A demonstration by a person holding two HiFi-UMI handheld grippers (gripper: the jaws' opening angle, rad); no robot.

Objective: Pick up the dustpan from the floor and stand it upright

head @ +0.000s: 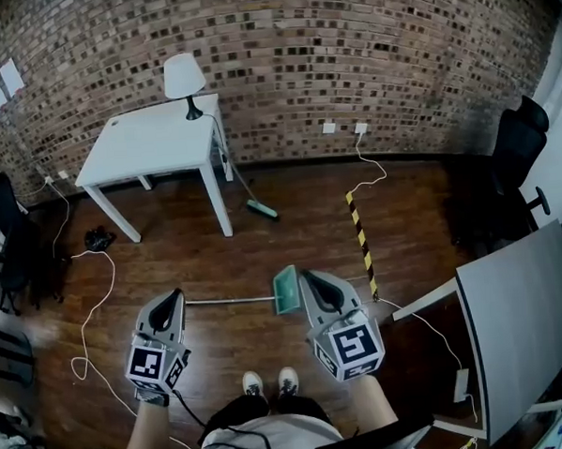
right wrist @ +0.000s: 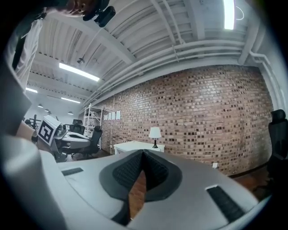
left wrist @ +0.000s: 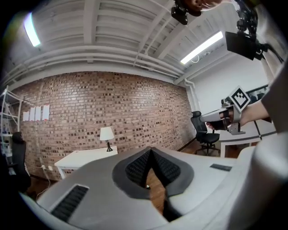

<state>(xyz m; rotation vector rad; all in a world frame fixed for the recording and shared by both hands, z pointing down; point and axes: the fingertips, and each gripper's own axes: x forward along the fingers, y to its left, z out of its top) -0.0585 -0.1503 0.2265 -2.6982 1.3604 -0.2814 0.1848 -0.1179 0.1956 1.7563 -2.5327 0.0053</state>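
Dustpan [head: 285,291]: flat on floor [head: 291,242], handle [head: 229,300] leftward, awaiting pickup. Left gripper [head: 176,297], right gripper [head: 308,277]: both closed, empty, held level above it

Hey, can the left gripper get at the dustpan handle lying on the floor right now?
Probably, yes: bare floor surrounds the dustpan handle, and nothing blocks it. But the left gripper is shut and aimed at the brick wall, so it must first dip down and open.
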